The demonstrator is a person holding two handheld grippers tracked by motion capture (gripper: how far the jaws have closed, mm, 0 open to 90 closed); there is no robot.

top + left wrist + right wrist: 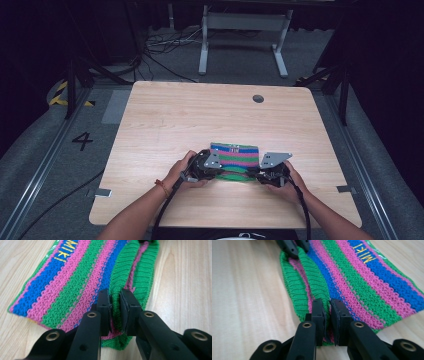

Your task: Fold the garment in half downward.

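A knitted cloth (234, 160) with green, pink and blue stripes and yellow lettering lies flat near the table's front middle. My left gripper (216, 171) sits at the cloth's left near corner, shut on the green ribbed edge (115, 302). My right gripper (260, 174) sits at the right near corner, shut on the same green edge (327, 311). In the right gripper view, the left gripper's black jaws (293, 247) pinch the far end of that edge. The cloth (72, 282) spreads away from the jaws over the wood, and the cloth (362, 282) looks folded along the green hem.
The wooden table (165, 120) has a round cable hole (258, 98) at the back right. A white desk frame (245, 35) and cables stand on the floor beyond. A "4" mark (82, 140) lies on the floor at left.
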